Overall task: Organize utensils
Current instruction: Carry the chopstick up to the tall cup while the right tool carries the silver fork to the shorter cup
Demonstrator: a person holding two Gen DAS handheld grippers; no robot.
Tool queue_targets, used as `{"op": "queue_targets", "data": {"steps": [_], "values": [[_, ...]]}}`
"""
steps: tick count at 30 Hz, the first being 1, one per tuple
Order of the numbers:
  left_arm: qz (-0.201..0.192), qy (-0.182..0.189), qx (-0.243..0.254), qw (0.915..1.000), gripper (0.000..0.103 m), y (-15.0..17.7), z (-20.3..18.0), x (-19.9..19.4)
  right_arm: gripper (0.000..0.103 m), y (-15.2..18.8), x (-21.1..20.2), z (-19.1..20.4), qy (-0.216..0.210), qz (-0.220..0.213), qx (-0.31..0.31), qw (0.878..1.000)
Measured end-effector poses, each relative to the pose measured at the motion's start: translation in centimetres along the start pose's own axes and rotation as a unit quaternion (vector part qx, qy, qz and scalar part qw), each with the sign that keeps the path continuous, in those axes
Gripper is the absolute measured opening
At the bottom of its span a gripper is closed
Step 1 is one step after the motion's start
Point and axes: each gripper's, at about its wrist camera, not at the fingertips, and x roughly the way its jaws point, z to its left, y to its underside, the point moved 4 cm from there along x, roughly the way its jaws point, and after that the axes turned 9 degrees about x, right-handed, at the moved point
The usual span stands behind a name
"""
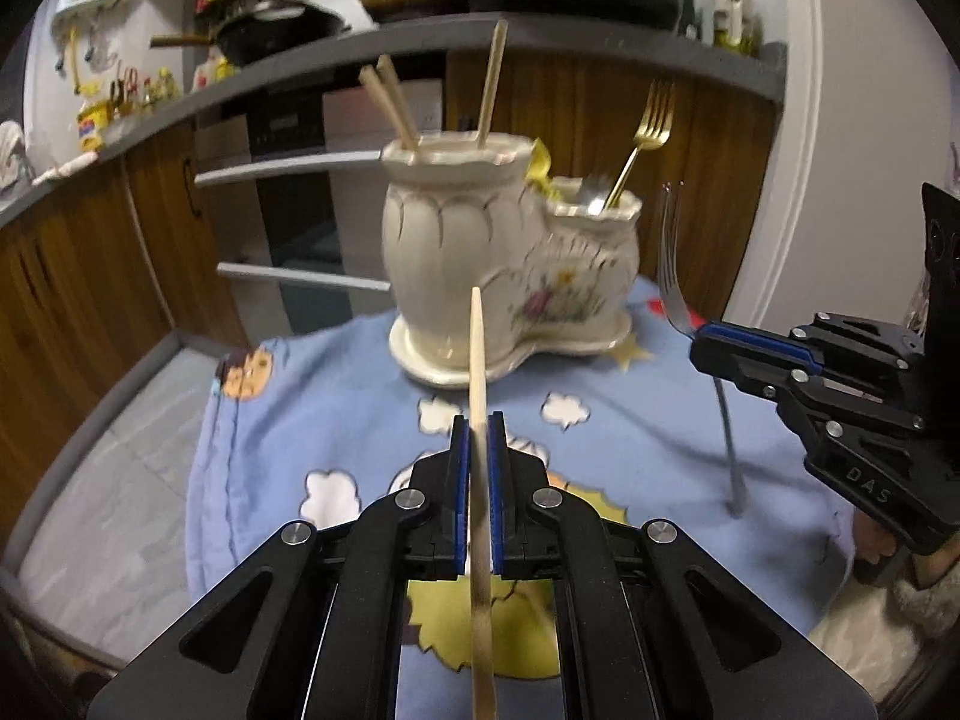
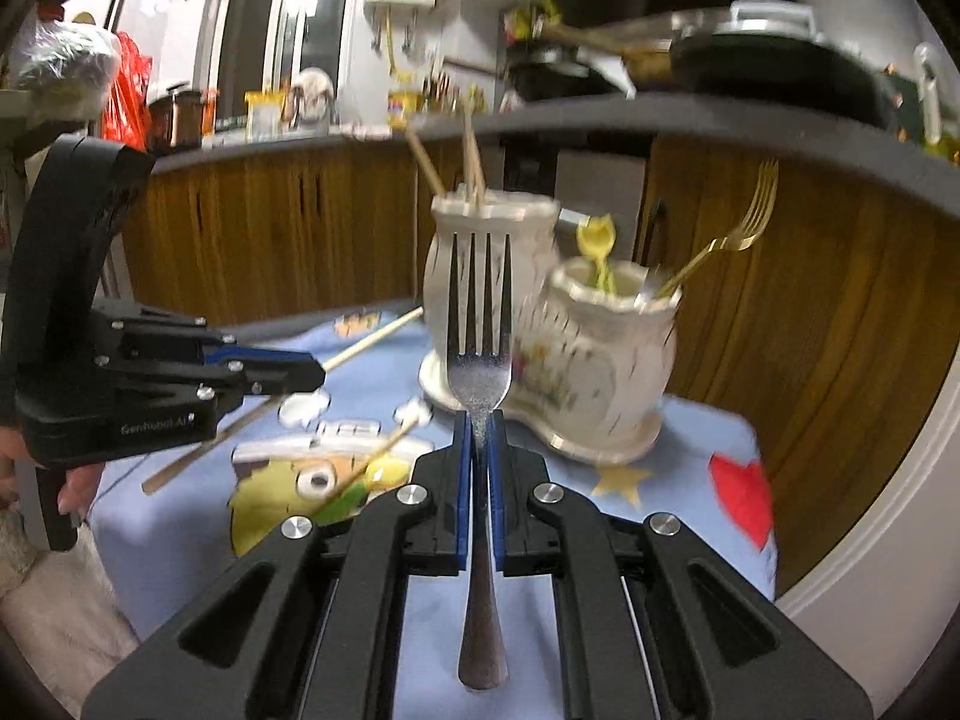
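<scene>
My left gripper (image 1: pixel 478 420) is shut on a wooden chopstick (image 1: pixel 477 348) that points up toward a cream double-pot utensil holder (image 1: pixel 456 252). The taller pot holds several chopsticks (image 1: pixel 492 84); the smaller pot (image 1: pixel 600 240) holds a gold fork (image 1: pixel 645 132) and a yellow utensil. My right gripper (image 2: pixel 479 420) is shut on a silver fork (image 2: pixel 480 312), tines up, in front of the holder (image 2: pixel 606 354). That gripper (image 1: pixel 699 345) shows at the right of the left wrist view with the fork (image 1: pixel 669 264). The left gripper (image 2: pixel 318 369) and its chopstick (image 2: pixel 378 339) show at the left of the right wrist view.
The holder stands on a small table under a blue cartoon cloth (image 1: pixel 600 438). Another chopstick (image 2: pixel 204 450) lies on the cloth (image 2: pixel 660 492) at the left. Behind are wooden cabinets (image 2: pixel 810 324) and a grey counter (image 1: pixel 540 42) with pans. A person's hand (image 2: pixel 78 492) holds the left gripper.
</scene>
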Motion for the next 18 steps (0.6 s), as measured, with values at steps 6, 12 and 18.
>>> {"op": "queue_targets", "data": {"steps": [6,12,18], "values": [[-0.058,0.002,0.005,0.9983,0.006,-1.6,-0.3,-1.3,0.005,-1.9,-0.7,0.0,-0.001,-0.056,0.000,0.998],[-0.127,0.007,0.010,0.9919,0.006,-4.5,-0.8,-2.3,0.005,-5.1,-0.7,-1.5,0.001,-0.099,0.021,0.995],[-0.190,0.031,0.002,0.9814,0.006,-8.8,-0.9,-1.9,0.005,-8.8,-0.2,-3.8,-0.004,-0.136,0.066,0.988]]}}
